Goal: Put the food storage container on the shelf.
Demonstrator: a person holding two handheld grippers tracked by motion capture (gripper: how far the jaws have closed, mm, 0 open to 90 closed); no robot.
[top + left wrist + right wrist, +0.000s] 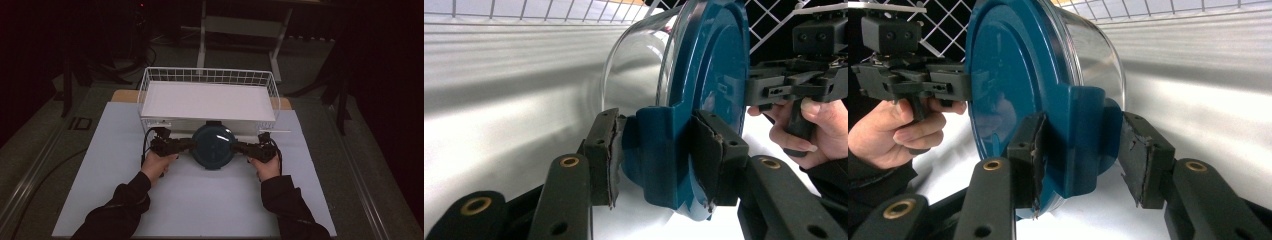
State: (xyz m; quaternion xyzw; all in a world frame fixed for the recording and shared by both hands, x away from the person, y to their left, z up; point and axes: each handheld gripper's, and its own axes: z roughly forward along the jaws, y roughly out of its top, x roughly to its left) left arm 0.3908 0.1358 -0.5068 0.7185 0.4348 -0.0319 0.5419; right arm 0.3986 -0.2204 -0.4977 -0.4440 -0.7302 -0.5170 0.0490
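A round container [214, 146] with a dark blue lid and a clear glass body is just in front of the wire basket, lid facing up. My left gripper [192, 145] grips it from the left and my right gripper [236, 146] from the right. In the left gripper view both pads of the left gripper [658, 155] press on the blue side clip [659, 160] of the lid. In the right gripper view the right gripper [1083, 157] straddles the opposite clip [1078, 145], one pad flat on the lid side and the other touching the clip's bulge.
A white wire basket [207, 71] with a white board [207, 100] inside stands directly behind the container. A white mat [200, 200] covers the table under the person's forearms. Dark floor and table legs lie beyond.
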